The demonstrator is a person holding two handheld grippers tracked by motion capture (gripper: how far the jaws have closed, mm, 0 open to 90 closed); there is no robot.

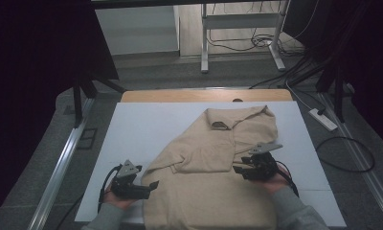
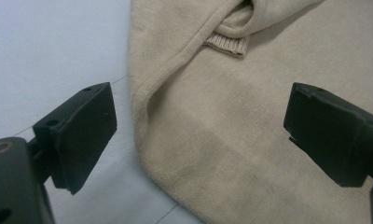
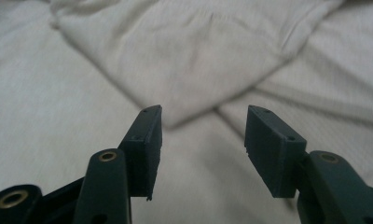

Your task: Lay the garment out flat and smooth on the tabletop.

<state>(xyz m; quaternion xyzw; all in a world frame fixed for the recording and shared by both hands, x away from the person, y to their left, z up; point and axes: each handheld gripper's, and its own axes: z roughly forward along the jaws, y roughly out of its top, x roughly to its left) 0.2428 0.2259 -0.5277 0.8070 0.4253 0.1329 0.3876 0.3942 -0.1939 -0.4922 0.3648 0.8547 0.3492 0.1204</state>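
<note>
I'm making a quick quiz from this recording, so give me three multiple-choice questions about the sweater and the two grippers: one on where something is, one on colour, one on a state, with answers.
1. Where is the left gripper?
A. at the sweater's left edge, near the bottom
B. on the collar
C. at the far edge of the table

2. What colour is the sweater?
A. dark blue
B. beige
C. red

3. How do the right gripper's jaws stand?
A. clamped on a sleeve
B. shut with nothing in them
C. apart over the fabric, gripping nothing

Answers:
1 A, since the high view shows it beside the sweater's left edge on the white table.
2 B, as the knit is beige in all views.
3 C, because the right gripper view shows a clear gap between the pads, with cloth beyond them.
</note>
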